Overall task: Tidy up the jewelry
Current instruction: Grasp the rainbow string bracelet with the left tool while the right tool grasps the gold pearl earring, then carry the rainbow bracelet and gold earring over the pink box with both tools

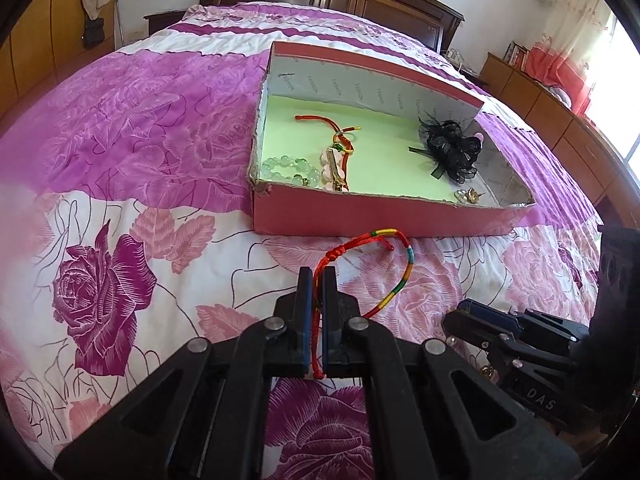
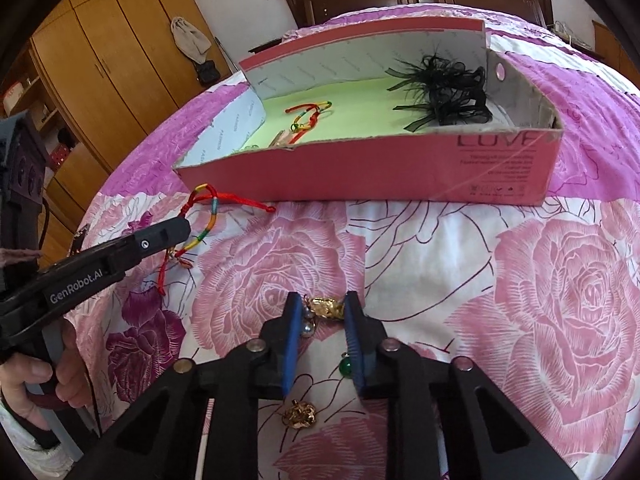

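Nearest of all, a small gold earring [image 2: 300, 415] lies loose on the floral bedspread [image 2: 520, 320], just under the right gripper [image 2: 323, 307]. That gripper's jaws have drawn in to a narrow gap around a second gold piece [image 2: 325, 306] with little silver beads and a green bead [image 2: 345, 368] hanging off it; the blue pads look to be touching it on both sides, though I can't be sure the pinch is firm.

The left gripper [image 1: 317, 280] has its jaws fully together on a rainbow cord bracelet [image 1: 384, 268], most of whose loop trails over the bedspread just before the pink box [image 1: 360, 216].

So both pieces seem to be at the pick-up stage. The box already holds a green bead bracelet [image 1: 290, 170], a red cord [image 1: 324, 122] and a black feather clip [image 1: 452, 148]. To my eye the next move is a careful lift over the near wall onto the green lining, without shedding the dangling beads.
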